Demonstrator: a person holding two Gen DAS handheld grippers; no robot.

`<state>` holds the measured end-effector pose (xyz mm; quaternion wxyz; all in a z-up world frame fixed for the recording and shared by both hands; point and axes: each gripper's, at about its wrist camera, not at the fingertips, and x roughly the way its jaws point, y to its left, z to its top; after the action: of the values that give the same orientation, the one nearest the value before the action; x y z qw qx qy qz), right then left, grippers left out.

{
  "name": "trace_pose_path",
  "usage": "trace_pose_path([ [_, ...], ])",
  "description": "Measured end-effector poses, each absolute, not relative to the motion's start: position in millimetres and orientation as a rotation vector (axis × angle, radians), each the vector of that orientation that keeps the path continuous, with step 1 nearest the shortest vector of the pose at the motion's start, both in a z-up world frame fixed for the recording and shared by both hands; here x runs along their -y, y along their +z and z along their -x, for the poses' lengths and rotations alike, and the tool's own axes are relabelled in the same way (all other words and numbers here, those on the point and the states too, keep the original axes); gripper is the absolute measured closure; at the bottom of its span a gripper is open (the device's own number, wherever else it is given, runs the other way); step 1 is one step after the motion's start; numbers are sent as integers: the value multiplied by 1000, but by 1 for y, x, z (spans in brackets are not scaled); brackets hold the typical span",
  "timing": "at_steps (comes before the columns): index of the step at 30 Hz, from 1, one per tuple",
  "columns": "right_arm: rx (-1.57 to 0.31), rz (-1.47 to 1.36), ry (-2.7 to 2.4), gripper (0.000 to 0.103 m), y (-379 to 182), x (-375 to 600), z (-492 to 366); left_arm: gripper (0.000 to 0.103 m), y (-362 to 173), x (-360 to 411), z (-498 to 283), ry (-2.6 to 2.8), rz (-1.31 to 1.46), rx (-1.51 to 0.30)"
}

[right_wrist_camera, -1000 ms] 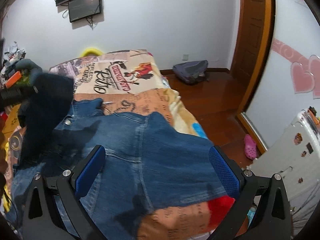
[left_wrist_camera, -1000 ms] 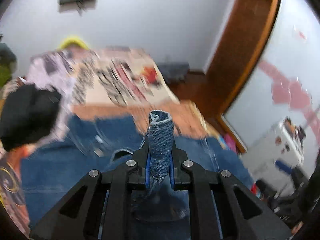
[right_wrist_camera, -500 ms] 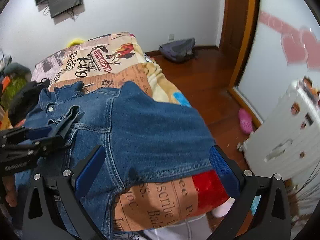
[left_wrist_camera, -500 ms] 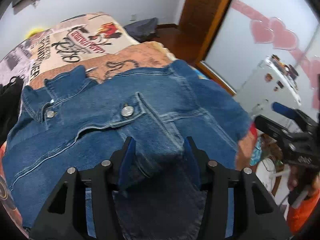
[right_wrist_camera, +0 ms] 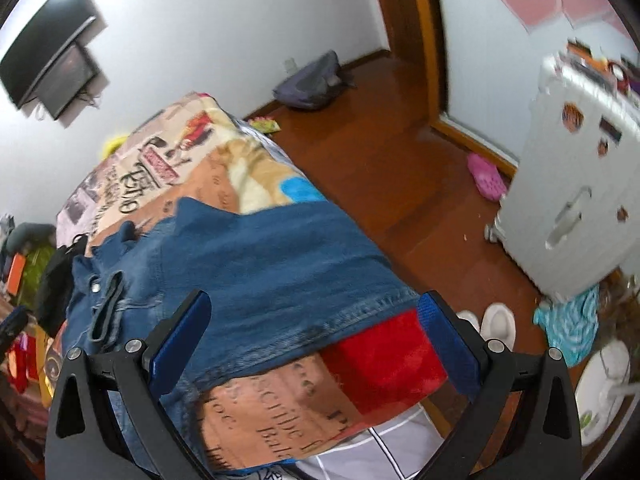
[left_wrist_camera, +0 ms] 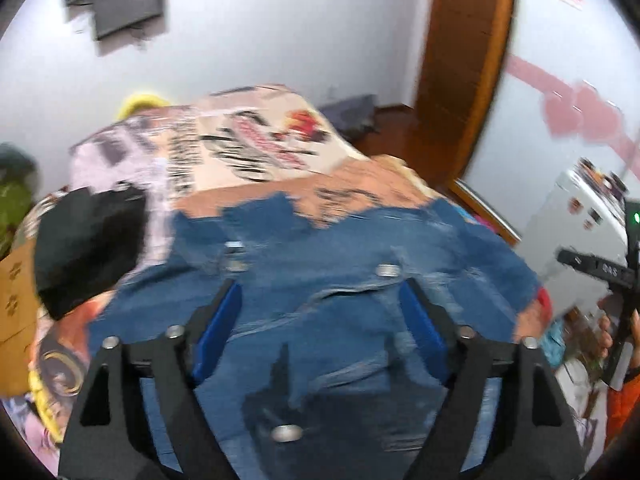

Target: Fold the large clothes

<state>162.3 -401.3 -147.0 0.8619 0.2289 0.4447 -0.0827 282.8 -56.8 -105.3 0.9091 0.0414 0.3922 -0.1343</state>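
Denim jacket (left_wrist_camera: 340, 304) spread on the printed blanket (right_wrist_camera: 168, 168) at frame centre. Left gripper (left_wrist_camera: 320, 328), jaws opening, nothing pinched between them. Right gripper (right_wrist_camera: 316, 336), jaws wide apart over the jacket hem, empty.

**What I can't make out from here**

My left wrist view is smeared by motion; the denim jacket (left_wrist_camera: 340, 312) shows only soft seams and blurry studs, and the print on the bedspread (left_wrist_camera: 256, 148) is unreadable; the other gripper (left_wrist_camera: 612, 280) is cut off at the right edge; in my right wrist view the jacket's near part hides behind the gripper frame, and the cabinet (right_wrist_camera: 576, 184) stickers are too blurred to tell
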Motion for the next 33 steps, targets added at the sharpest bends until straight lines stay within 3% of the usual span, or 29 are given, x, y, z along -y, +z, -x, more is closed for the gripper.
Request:
trace_pose_path([
  [7, -1058, -771, -118, 26, -201, 418, -162, 17, -123, -4, -283, -149, 5, -856],
  [13, -1025, -798, -140, 28, -203, 423, -168, 17, -149, -26, -279, -127, 88, -917],
  [23, -980, -694, -285, 88, -198, 422, -194, 17, -147, -35, -265, -90, 89, -881],
  [29, -901, -629, -247, 93, -158, 414, -197, 17, -141, -43, -259, -83, 89, -854],
  [33, -774, -549, -128, 93, -94, 385, -201, 17, -140, -46, -254, -83, 92, -841],
])
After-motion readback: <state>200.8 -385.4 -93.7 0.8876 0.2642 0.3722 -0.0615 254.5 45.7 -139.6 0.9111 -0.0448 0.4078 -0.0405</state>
